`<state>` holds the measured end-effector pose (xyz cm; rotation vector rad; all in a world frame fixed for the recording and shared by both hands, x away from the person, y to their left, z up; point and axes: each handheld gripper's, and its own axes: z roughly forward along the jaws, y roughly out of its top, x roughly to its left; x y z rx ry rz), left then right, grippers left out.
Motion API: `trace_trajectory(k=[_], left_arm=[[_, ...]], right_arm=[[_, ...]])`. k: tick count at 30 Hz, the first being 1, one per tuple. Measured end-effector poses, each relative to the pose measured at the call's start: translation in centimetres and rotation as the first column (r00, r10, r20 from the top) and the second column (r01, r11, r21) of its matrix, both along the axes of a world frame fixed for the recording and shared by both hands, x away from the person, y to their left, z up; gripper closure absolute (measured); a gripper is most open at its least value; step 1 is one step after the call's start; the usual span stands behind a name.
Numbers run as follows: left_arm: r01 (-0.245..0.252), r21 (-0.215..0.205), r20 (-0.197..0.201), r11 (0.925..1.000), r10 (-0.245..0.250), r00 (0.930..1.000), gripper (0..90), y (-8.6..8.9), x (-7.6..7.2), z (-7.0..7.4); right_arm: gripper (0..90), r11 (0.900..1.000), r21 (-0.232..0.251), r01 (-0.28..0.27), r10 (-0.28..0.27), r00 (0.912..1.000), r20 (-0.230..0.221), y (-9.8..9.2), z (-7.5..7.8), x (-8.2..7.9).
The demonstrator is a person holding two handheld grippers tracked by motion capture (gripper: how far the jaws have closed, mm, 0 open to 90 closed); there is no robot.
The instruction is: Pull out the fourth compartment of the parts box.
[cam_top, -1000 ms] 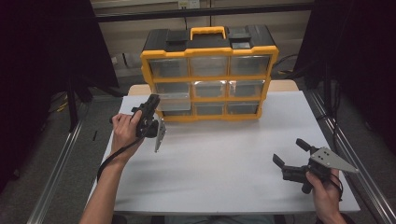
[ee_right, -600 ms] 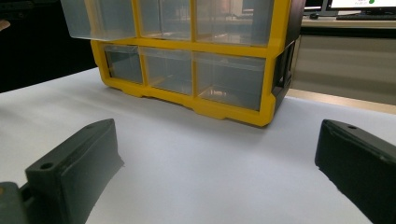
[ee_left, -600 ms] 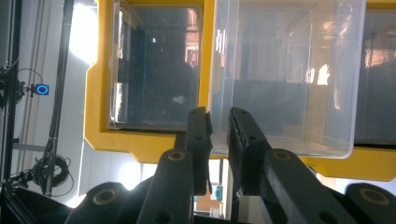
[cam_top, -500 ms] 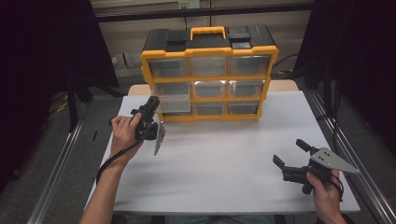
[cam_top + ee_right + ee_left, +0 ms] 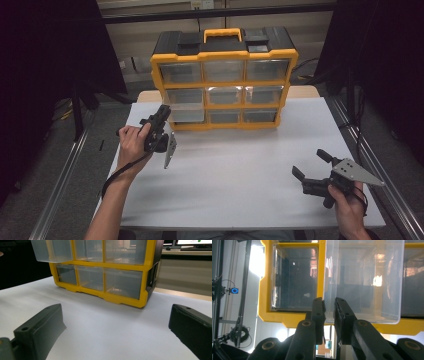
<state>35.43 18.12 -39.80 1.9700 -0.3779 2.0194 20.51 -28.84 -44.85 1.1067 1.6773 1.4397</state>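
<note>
From above our own side we look forward and down over the white worktop [image 5: 225,185] to the yellow drawer cabinet [image 5: 223,75] at its far edge; the left hand-held gripper [image 5: 329,315] carries a camera pressed close against a clear drawer [image 5: 362,280], turned sideways; the right hand-held gripper [image 5: 115,332] looks low and level across the worktop from farther off; all three views share the cabinet.

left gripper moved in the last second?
No. The left gripper sits at the same spot against the yellow organizer, jaws shut on the middle-left clear drawer.
</note>
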Motion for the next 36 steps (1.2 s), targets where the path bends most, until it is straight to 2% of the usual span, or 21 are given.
trace_trajectory(k=[6, 10, 11, 14, 16, 18, 23, 25, 26, 29, 34, 35, 36], left_arm=[[0.008, 0.013, 0.0, 0.9999, -0.008, 1.0, 79.4, 0.1, -0.2, 0.1], [0.006, 0.003, -0.017, 1.0, -0.006, 0.9998, 79.4, 0.1, -0.4, 0.1], [0.014, 0.016, -0.006, 0.9998, -0.014, 0.9999, 79.3, 0.1, -0.4, 0.2], [0.009, 0.013, -0.016, 0.9999, -0.009, 0.9998, 79.4, 0.1, -0.6, 0.2], [0.019, 0.019, -0.001, 0.9996, -0.019, 0.9998, 79.4, 0.2, -0.7, 0.3], [0.014, 0.016, -0.007, 0.9998, -0.014, 0.9999, 79.5, 0.2, -0.9, 0.3], [0.015, 0.013, 0.009, 0.9998, -0.015, 0.9999, 79.6, 0.3, -1.3, 0.4], [0.017, 0.023, 0.006, 0.9996, -0.017, 0.9998, 79.6, 0.3, -1.4, 0.5], [0.017, 0.014, -0.006, 0.9998, -0.017, 0.9998, 79.6, 0.4, -1.4, 0.4], [0.022, 0.028, 0.007, 0.9994, -0.022, 0.9997, 79.6, 0.4, -1.5, 0.5], [0.028, 0.019, 0.003, 0.9994, -0.028, 0.9996, 79.6, 0.5, -1.7, 0.5], [0.026, 0.008, -0.009, 0.9996, -0.026, 0.9996, 79.6, 0.6, -1.8, 0.4], [0.023, 0.016, -0.007, 0.9996, -0.023, 0.9997, 79.6, 0.6, -1.8, 0.4]], right_arm=[[0.0, 1.0, 0.0, 0.0, 0.0, 1.0, -0.003, 0.0, 0.0, 0.0], [0.0, 1.0, 0.0, 0.001, -0.001, 1.0, 0.002, 0.0, 0.0, 0.0], [0.0, 1.0, 0.0, 0.001, -0.001, 1.0, 0.0, 0.0, 0.0, 0.0], [0.0, 1.0, 0.0, 0.002, -0.002, 1.0, 0.001, 0.0, 0.0, 0.0], [0.0, 1.0, 0.0, 0.002, -0.002, 1.0, 0.002, 0.0, 0.0, 0.0], [0.0, 1.0, 0.0, 0.001, -0.001, 1.0, 0.001, 0.0, 0.0, 0.0], [0.0, 1.0, 0.0, 0.0, 0.0, 1.0, -0.001, 0.0, 0.0, 0.0], [0.0, 1.0, 0.001, 0.002, -0.002, 1.0, -0.002, 0.0, 0.0, 0.0], [0.0, 1.0, 0.0, 0.001, -0.001, 1.0, 0.0, 0.0, 0.0, 0.0], [0.0, 1.0, 0.0, 0.001, -0.001, 1.0, 0.001, 0.0, 0.0, 0.0], [0.0, 1.0, 0.001, 0.0, 0.0, 1.0, -0.002, 0.0, 0.0, 0.0], [0.0, 1.0, 0.0, -0.001, 0.001, 1.0, -0.001, 0.0, 0.0, 0.1], [0.0, 1.0, 0.0, 0.0, 0.0, 1.0, -0.001, 0.0, 0.0, 0.1]])
